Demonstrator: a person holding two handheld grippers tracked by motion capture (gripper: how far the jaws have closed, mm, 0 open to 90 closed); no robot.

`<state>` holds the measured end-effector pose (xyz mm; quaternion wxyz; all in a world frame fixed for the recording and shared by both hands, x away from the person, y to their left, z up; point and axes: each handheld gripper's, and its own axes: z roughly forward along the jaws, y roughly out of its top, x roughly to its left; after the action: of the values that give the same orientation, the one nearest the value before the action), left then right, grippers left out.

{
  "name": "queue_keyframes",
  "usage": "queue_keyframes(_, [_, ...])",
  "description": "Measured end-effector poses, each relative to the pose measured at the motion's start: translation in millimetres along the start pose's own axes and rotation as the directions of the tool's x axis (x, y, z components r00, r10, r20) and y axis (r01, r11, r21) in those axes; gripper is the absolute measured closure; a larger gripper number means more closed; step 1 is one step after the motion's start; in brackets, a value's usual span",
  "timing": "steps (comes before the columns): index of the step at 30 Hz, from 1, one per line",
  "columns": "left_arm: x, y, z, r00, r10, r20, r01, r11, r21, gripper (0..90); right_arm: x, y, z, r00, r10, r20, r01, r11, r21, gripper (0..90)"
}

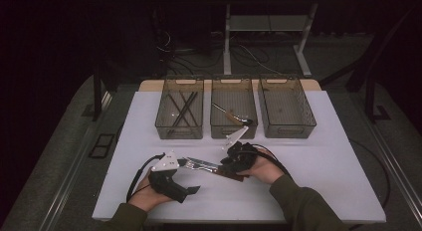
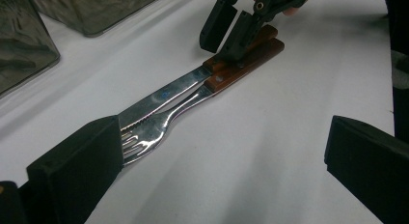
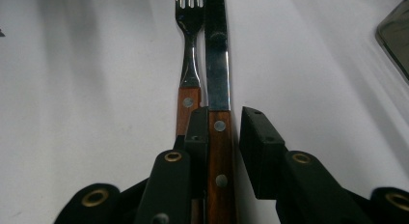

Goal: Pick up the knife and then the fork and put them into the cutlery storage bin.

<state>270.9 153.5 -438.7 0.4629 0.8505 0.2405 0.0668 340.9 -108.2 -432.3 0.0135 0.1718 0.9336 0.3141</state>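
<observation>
Looks like a sorting job, about half done. Far ahead of both claws, in the left bin: some dark sticks. In the middle bin: one wood-handled piece. In the right bin: nothing to see yet.

Left to put away: a knife and a fork, flat on the white counter, side by side and touching.

Right claw: down over the knife handle, not clenched yet. One jaw tucked between the two handles and touching the knife. Other jaw just beside the knife on its far side, with a small gap. So no real grip yet.

Left claw: spread wide, holding nothing. Fork prongs and knife tip right at one jaw, other jaw well apart from them.

Probably next: squeeze shut on the knife handle, lift it away from the fork, drop it in a bin. Then the same for the fork.
</observation>
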Motion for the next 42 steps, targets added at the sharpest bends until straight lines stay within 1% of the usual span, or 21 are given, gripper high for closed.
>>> queue_keyframes(5, [-0.8,0.4,0.0,1.0000,0.005,0.002,-0.005,1.0000,-0.001,0.0,0.5,4.6,4.7,0.9997,-0.021,0.013,0.020,0.999,0.050,73.2])
queue_keyframes(6, [-0.9,0.5,0.0,1.0000,0.005,0.003,-0.005,1.0000,-0.002,0.0,-0.1,5.3,5.7,0.9993,-0.033,0.017,0.032,0.998,0.062,73.3])
queue_keyframes(9, [-1.1,0.7,-0.1,1.0000,0.007,0.004,-0.007,1.0000,-0.003,0.0,0.2,8.7,6.7,0.9991,-0.040,0.016,0.039,0.995,0.088,73.4])
queue_keyframes(11, [-1.5,0.6,0.2,1.0000,0.005,0.006,-0.005,1.0000,-0.004,0.0,-0.7,12.1,7.3,0.9971,-0.072,0.024,0.069,0.990,0.122,73.5])
queue_keyframes(14, [-2.1,0.8,0.4,1.0000,0.002,0.009,-0.002,1.0000,-0.006,0.0,1.3,20.3,9.0,0.9959,-0.087,0.023,0.082,0.980,0.184,73.6])
queue_keyframes(16, [-2.3,0.9,0.3,1.0000,0.002,0.009,-0.002,1.0000,-0.007,0.0,1.9,26.5,10.8,0.9950,-0.099,0.018,0.092,0.969,0.231,73.6])
queue_keyframes(18, [-2.1,0.9,0.2,0.9999,0.004,0.009,-0.004,1.0000,-0.005,0.0,1.5,32.8,12.8,0.9931,-0.117,0.011,0.109,0.954,0.278,73.7])
queue_keyframes(21, [-2.0,1.0,0.1,0.9999,0.007,0.009,-0.007,1.0000,-0.004,0.0,1.8,41.8,16.3,0.9932,-0.117,0.001,0.109,0.933,0.343,73.8])
queue_keyframes(23, [-1.9,0.9,0.1,0.9999,0.006,0.009,-0.006,1.0000,-0.004,0.0,1.3,47.3,19.2,0.9934,-0.115,-0.007,0.109,0.917,0.383,73.9])
queue_keyframes(25, [-1.9,1.0,0.2,0.9999,0.006,0.009,-0.006,1.0000,-0.004,0.0,1.1,53.5,22.6,0.9935,-0.114,-0.006,0.105,0.898,0.428,74.6])
queue_keyframes(26, [-1.6,1.1,0.0,0.9999,0.013,0.008,-0.013,0.9999,-0.002,0.0,0.4,55.3,24.1,0.9929,-0.119,-0.009,0.111,0.891,0.440,74.7])
queue_keyframes(27, [-1.8,1.1,0.1,0.9999,0.010,0.008,-0.010,0.9999,-0.002,0.0,0.3,58.4,25.9,0.9934,-0.114,-0.009,0.106,0.880,0.464,74.9])
queue_keyframes(28, [-1.7,1.2,0.1,0.9999,0.014,0.007,-0.014,0.9999,-0.002,0.0,0.3,60.2,26.9,0.9943,-0.107,-0.006,0.097,0.873,0.478,75.1])
queue_keyframes(30, [-1.7,1.2,0.1,0.9999,0.014,0.008,-0.014,0.9999,-0.002,0.0,-0.1,64.5,29.6,0.9946,-0.104,-0.008,0.093,0.856,0.509,75.5])
queue_keyframes(31, [-1.7,1.2,0.0,0.9999,0.015,0.008,-0.015,0.9999,-0.002,0.0,-0.2,66.1,30.7,0.9955,-0.094,-0.007,0.084,0.850,0.520,75.7])
queue_keyframes(32, [-1.7,1.3,-0.1,0.9999,0.014,0.008,-0.014,0.9999,-0.003,0.0,0.1,67.6,31.3,0.9952,-0.097,-0.006,0.086,0.842,0.533,76.1])
queue_keyframes(34, [-1.4,1.2,-0.5,0.9998,0.016,0.008,-0.016,0.9999,-0.006,0.0,0.2,68.6,32.0,0.9951,-0.098,-0.004,0.085,0.838,0.540,76.6])
queue_keyframes(37, [-1.2,1.1,-0.6,0.9999,0.013,0.008,-0.013,0.9999,-0.006,0.0,1.1,68.2,31.4,0.9952,-0.098,0.002,0.082,0.839,0.538,76.8])
queue_keyframes(39, [-1.3,1.3,-0.5,0.9998,0.016,0.008,-0.016,0.9999,-0.007,0.0,1.5,67.0,30.6,0.9949,-0.101,0.003,0.084,0.846,0.526,76.9])
queue_keyframes(41, [-1.4,1.3,-0.3,0.9999,0.014,0.008,-0.014,0.9999,-0.006,0.0,1.0,64.8,28.5,0.9949,-0.101,0.006,0.084,0.858,0.507,76.9])
queue_keyframes(42, [-1.3,1.4,-0.3,0.9998,0.017,0.006,-0.017,0.9998,-0.006,0.0,0.7,63.8,27.2,0.9957,-0.092,0.009,0.075,0.864,0.498,76.9])
